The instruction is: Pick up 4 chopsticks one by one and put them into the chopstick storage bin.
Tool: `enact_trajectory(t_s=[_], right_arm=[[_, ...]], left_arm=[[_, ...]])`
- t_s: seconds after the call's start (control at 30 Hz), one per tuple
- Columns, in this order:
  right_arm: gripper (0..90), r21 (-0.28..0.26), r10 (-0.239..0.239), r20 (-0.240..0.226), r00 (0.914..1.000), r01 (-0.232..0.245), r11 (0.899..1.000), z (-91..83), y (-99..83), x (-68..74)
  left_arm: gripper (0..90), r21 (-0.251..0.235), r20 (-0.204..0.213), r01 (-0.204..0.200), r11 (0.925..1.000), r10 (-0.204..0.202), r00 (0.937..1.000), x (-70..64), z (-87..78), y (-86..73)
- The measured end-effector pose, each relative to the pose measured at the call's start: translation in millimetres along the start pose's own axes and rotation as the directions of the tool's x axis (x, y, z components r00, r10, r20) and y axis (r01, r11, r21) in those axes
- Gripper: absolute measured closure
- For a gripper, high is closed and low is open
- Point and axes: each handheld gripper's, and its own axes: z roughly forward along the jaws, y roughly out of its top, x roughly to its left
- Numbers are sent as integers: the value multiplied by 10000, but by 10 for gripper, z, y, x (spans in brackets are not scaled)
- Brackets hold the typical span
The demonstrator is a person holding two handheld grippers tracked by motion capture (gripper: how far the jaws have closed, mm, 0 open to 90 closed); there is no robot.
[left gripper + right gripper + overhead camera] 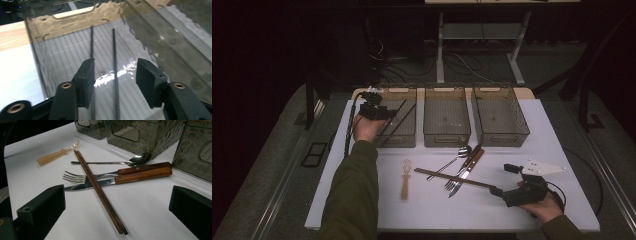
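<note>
Jaws apart, the right hand-held gripper (498,191) should close squarely across the brown wooden chopsticks (98,189); the left hand-held gripper (114,75) hovers open over thin black chopsticks (115,75) in the left clear plastic bin (404,141).

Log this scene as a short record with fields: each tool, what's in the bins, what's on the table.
left tool: open, over the left bin
left bin contents: two black chopsticks
middle bin: no cutlery seen
right bin: no cutlery seen
right tool: open, aimed at the brown chopsticks
table: brown chopsticks lying across the fork and knife; spoon behind; small tan-handled utensil apart
</note>
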Motion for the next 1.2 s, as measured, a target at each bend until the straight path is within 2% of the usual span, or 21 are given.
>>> enact_trajectory(t_s=[0.23, 0.37, 0.5, 0.6, 0.63, 0.73, 0.93, 1.2], right_arm=[[2, -21, 18, 16, 10000, -18, 10000, -2, 0, 0], [2, -24, 19, 11, 10000, -19, 10000, -2, 0, 0], [2, 22, 15, 29, 10000, -15, 10000, 1, -1, -5], [2, 54, 57, 44, 10000, -57, 10000, 7, -2, -8], [2, 65, 47, 41, 10000, -47, 10000, 8, -2, -12], [2, 97, 147, 66, 9999, -148, 9998, 10, -5, -21], [2, 113, 332, 86, 9994, -333, 9994, 8, -10, -37], [2, 181, 381, 81, 9992, -382, 9991, 6, -17, -49]], left_arm=[[390, -204, 678, 16, 9998, -2, 9977, -44, -79, 14], [363, -415, 941, -305, 9987, 343, 9950, -100, -161, 29], [341, -757, 1167, -404, 9963, 491, 9920, -162, -260, 20], [307, -824, 1303, -857, 9929, 959, 9868, -232, -343, -6], [296, -858, 1329, -870, 9925, 979, 9863, -263, -367, -22], [252, -927, 1487, -1199, 9884, 1328, 9799, -340, -427, -67], [173, -1110, 1827, -1592, 9810, 1776, 9670, -516, -518, -201], [110, -1133, 2312, -2224, 9683, 2434, 9420, -713, -602, -539]])
